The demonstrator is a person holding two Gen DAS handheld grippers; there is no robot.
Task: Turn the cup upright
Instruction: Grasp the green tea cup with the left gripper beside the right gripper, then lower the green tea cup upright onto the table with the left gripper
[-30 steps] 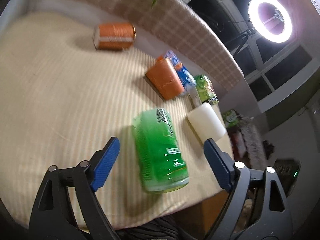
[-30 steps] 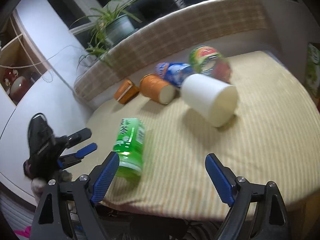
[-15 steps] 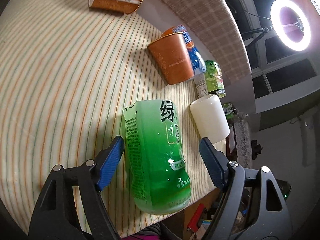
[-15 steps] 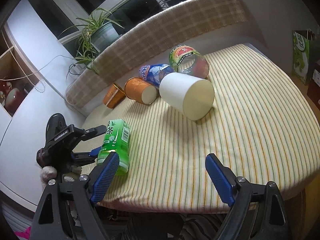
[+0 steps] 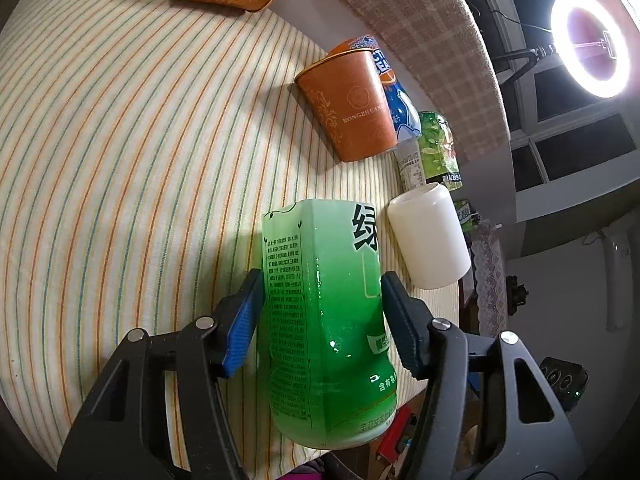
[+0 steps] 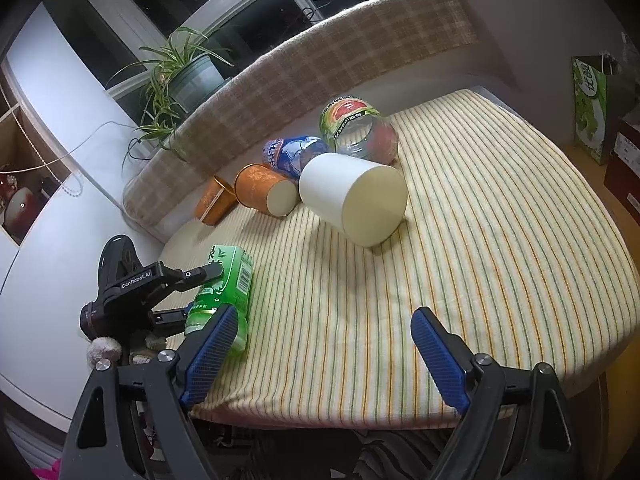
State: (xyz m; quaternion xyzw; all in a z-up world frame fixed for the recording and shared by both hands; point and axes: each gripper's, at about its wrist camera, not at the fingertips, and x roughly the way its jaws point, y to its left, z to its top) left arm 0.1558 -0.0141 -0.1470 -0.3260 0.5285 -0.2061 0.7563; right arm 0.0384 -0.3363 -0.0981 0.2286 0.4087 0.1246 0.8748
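Now we clamp our left gripper [image 5: 322, 312] on the lying green cup [image 5: 326, 320]; our right gripper [image 6: 320, 354] hangs spread apart.

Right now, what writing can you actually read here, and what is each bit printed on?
"RONGZHUANG": orange paper cup.
"绿": green cup, held lying down by the left hand-held gripper.
"GenRobot.AI": left hand-held gripper's body, right wrist view.
Green cup's fine print, blue can, jar labels: too small or blurred.
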